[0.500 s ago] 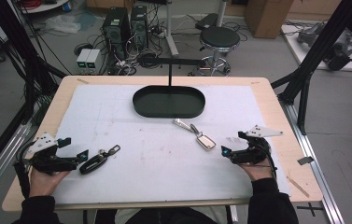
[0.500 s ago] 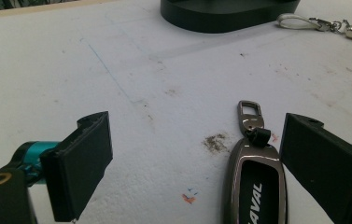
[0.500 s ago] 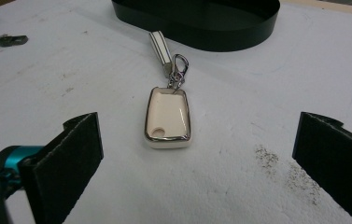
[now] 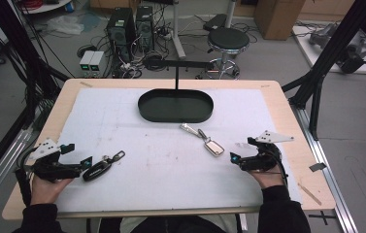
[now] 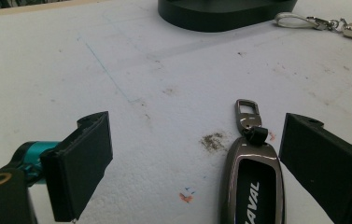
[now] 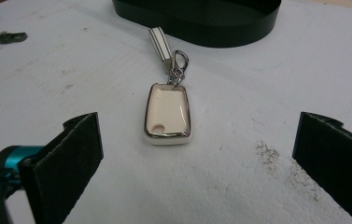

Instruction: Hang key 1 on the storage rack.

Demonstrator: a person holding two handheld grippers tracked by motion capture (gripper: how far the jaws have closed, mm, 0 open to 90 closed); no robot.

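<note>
The left gripper rests on the white mat with its jaws spread wide, the dark key fob lying between them, nearer the right one. The right gripper also gapes open, the cream key fob just ahead, untouched. Beyond both sits 1 black oval tray.

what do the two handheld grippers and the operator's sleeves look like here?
Both the left gripper and the right gripper are black-bodied, each topped by a pale grey three-cornered plate, with teal metal fittings near the jaws. The pads are flat, black rectangular blocks. A brass-coloured ring sits low on the left one. Black cables trail back from each. The sleeves are black.
</note>
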